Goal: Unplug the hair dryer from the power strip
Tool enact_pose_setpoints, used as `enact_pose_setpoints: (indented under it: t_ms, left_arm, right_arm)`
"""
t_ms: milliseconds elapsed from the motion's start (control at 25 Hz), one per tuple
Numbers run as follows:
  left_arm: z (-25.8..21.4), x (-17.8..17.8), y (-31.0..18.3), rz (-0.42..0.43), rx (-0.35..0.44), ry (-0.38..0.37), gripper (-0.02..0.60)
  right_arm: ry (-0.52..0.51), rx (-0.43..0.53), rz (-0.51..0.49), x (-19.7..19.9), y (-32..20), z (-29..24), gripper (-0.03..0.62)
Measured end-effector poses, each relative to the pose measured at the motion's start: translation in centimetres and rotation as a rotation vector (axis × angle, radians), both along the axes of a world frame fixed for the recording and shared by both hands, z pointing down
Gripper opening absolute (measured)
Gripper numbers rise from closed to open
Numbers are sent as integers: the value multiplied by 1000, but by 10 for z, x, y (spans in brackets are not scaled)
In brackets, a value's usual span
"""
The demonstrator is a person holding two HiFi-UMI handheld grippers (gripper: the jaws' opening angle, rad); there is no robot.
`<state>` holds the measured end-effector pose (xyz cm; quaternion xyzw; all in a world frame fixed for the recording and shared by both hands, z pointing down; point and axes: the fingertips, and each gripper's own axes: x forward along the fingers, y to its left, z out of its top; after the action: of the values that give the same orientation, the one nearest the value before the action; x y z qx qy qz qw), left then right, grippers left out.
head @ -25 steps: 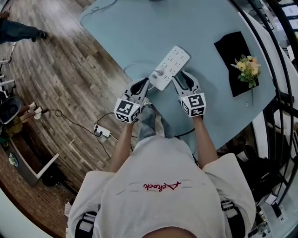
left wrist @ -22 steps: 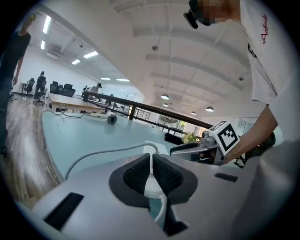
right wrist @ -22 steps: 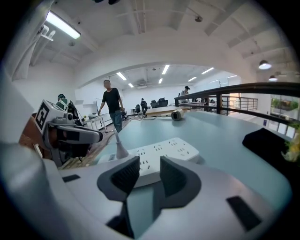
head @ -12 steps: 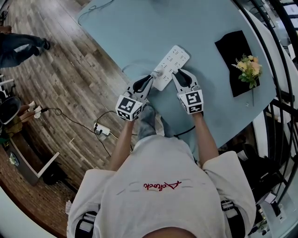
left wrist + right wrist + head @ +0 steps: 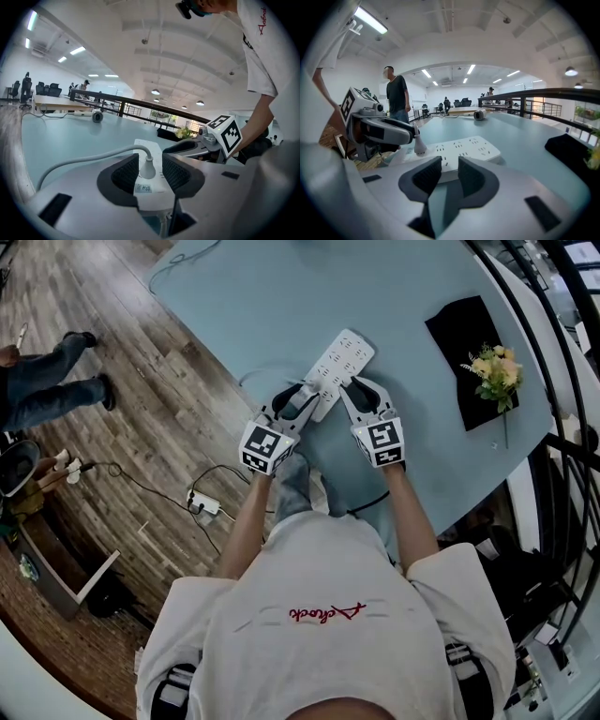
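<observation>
A white power strip (image 5: 343, 356) lies on the pale blue table (image 5: 244, 306). A white plug (image 5: 148, 167) stands in a socket near its end, and its cord (image 5: 84, 157) curves off to the left. My left gripper (image 5: 146, 161) is open; its jaws have just been opening, and the plug stands between the pads with a gap on each side. My right gripper (image 5: 443, 171) has closed on the strip's near edge (image 5: 447, 174) and holds it. In the head view the left gripper (image 5: 305, 399) and right gripper (image 5: 351, 390) flank the strip's near end.
A black cloth (image 5: 459, 334) with a small bouquet (image 5: 497, 371) lies at the table's right. A round grey appliance (image 5: 478, 114) rests at the far end. A person (image 5: 47, 390) stands on the wood floor at left, near another power strip (image 5: 206, 505).
The left gripper slid forward to the strip's end and its jaws opened around the plug. The right jaws narrowed onto the strip. The person on the floor walked to the right.
</observation>
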<state>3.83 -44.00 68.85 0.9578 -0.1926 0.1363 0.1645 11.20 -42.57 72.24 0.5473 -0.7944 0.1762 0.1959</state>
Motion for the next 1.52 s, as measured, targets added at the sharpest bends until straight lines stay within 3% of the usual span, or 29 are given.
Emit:
enact_pose_setpoints:
  t_ms: [400, 520, 840, 1520]
  left_arm:
    - [-2, 7, -10, -60, -18, 35, 135]
    - [-2, 6, -12, -63, -15, 30, 80]
    - [-6, 10, -7, -29, -9, 31, 44]
    - [-14, 16, 2, 37, 118, -75, 41]
  right_arm:
    - [2, 1, -3, 0, 0, 0, 121]
    - [11, 2, 0, -1, 1, 1, 120]
    - [49, -16, -9, -1, 0, 2, 114]
    - [110, -166, -6, -5, 1, 5, 92]
